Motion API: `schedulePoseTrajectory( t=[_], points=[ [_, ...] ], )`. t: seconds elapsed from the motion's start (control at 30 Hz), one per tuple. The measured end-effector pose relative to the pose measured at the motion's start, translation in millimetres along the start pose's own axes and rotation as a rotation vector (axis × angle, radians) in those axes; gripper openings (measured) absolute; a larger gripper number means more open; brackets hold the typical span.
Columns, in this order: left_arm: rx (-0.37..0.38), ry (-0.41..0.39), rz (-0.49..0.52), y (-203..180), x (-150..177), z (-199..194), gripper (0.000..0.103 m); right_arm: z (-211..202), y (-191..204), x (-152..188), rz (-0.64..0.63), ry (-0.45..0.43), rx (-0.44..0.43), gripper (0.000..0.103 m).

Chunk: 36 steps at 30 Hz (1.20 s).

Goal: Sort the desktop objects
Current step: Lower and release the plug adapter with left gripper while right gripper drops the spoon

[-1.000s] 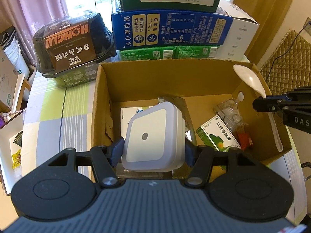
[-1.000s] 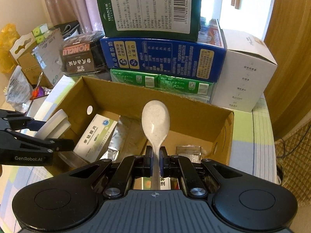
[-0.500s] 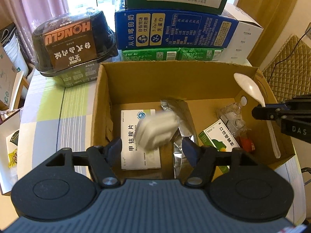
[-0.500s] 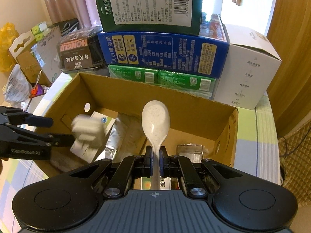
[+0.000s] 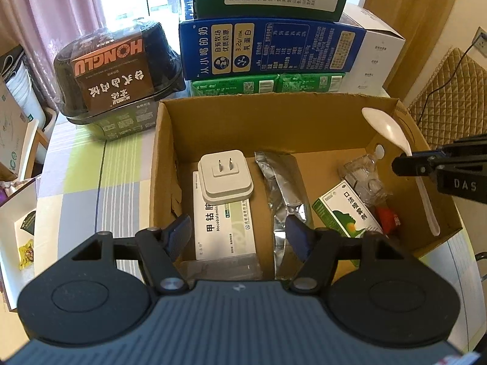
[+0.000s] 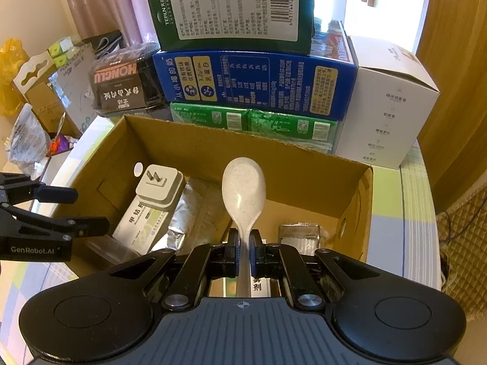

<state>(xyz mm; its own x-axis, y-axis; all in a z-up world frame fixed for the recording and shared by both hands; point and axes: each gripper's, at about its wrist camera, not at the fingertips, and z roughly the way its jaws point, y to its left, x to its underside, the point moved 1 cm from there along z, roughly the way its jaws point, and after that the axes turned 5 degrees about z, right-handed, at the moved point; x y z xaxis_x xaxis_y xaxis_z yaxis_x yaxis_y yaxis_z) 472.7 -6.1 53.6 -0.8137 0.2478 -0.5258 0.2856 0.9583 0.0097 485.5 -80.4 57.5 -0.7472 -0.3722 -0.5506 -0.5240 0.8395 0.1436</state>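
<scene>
Seen from the left wrist, the left gripper (image 5: 239, 234) hangs with its fingers spread wide and nothing between them, over the near edge of the cardboard box (image 5: 231, 121). Inside the box, a white plug adapter (image 5: 225, 176) lies back-up, its two flat prongs pointing upward, resting on the far end of a white medicine carton (image 5: 223, 231) printed "Mecobalamin". A crumpled foil pouch (image 5: 284, 188) lies just beside it, then a green-and-white carton (image 5: 344, 210) and a clear blister pack (image 5: 365, 176). At the right, the right gripper (image 5: 408, 164), marked "DAS", pinches a white spoon (image 5: 386, 130) whose long axis runs from the far bowl end to the near handle tip, tilted over the box's right side. Behind the box sits a black "HONGLU" tub (image 5: 115, 73). From the right wrist, the spoon (image 6: 243, 191) stands lengthwise, bowl pointing away, handle pressed between the closed pads. The left gripper (image 6: 88, 210), labelled "GenRobot.AI", is spread apart. A dark green "TERUN" box (image 6: 231, 6) tops the stack behind.
</scene>
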Motion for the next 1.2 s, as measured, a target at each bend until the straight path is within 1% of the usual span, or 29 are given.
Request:
schedulePoseTrajectory(
  t=[0.37,0.6,0.7,0.77,0.8,0.87,0.9,0.93,1.2],
  points=[
    [0.005,0.004,-0.005,0.2,3.9,1.8,0.064,2.7,5.6,-1.2,0.008,-0.001,-0.011,0.003],
    [0.007,0.003,-0.016,2.2,5.1,1.6,0.064,0.4,11.7,-5.5,0.01,-0.016,-0.02,0.003],
    [0.011,0.0,-0.023,3.4,4.6,-0.2,0.064,-0.1,10.2,-8.5,0.039,-0.024,-0.04,0.003],
    [0.011,-0.004,-0.025,4.3,4.9,-1.6,0.065,-1.8,8.9,-10.4,0.054,-0.045,-0.052,0.004],
    [0.009,-0.006,-0.026,4.6,4.9,-2.1,0.066,-2.7,8.4,-11.4,0.061,-0.052,-0.058,0.006],
    [0.009,-0.011,-0.028,5.5,5.5,-3.4,0.067,-4.7,8.5,-12.2,0.059,-0.064,-0.057,0.021],
    [0.01,-0.012,-0.031,5.9,5.9,-3.6,0.067,-5.7,9.1,-12.2,0.051,-0.071,-0.052,0.034],
    [0.011,-0.012,-0.032,6.0,6.3,-3.7,0.067,-6.4,9.3,-11.9,0.048,-0.074,-0.051,0.039],
    [0.011,-0.014,-0.026,3.4,9.5,-8.7,0.067,-9.3,9.9,-9.8,0.037,-0.077,-0.045,0.04]
  ],
)
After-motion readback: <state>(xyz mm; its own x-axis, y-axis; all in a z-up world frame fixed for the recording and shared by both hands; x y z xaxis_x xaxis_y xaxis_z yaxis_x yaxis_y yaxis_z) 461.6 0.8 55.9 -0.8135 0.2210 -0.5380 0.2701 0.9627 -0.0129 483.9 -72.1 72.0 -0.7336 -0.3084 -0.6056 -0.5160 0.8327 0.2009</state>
